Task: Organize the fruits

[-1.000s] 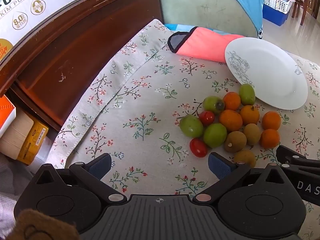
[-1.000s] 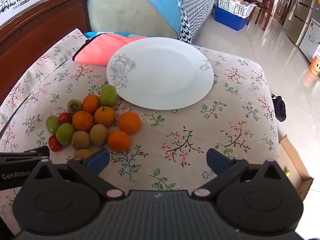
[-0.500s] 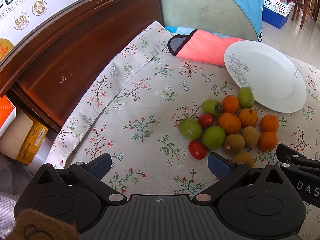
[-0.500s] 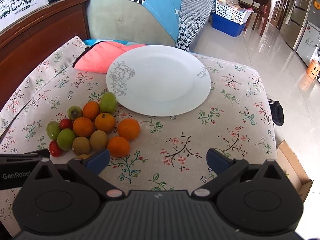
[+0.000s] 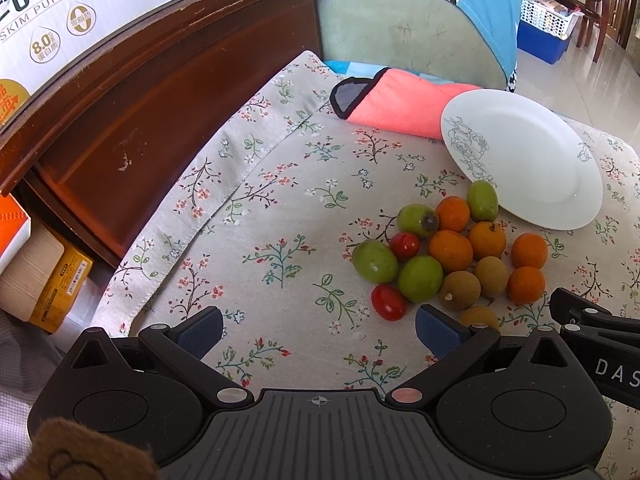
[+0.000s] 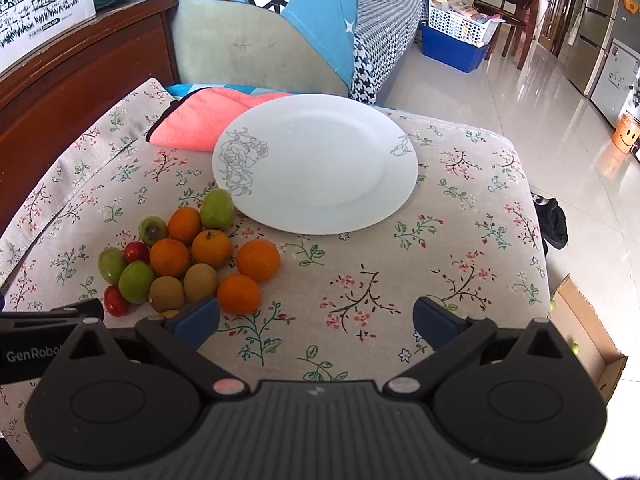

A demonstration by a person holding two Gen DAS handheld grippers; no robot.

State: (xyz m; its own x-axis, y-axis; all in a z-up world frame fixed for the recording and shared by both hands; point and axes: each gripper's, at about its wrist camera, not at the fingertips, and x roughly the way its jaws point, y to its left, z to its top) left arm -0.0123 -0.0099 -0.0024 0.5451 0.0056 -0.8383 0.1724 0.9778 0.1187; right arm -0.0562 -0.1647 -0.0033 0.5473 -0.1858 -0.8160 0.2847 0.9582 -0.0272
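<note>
Hovering wide-spread, both the left gripper and right gripper face clustered orange, green, red fruits.

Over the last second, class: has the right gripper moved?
Yes. The right gripper has drawn back and away from the table: in its view the plate sits farther up the picture, and more tablecloth shows before it.

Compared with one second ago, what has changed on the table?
Only the view shifted: both open grippers, left gripper and right gripper, drew back slightly, holding nothing. The fruit pile, white plate and pink cloth stayed in place.
</note>
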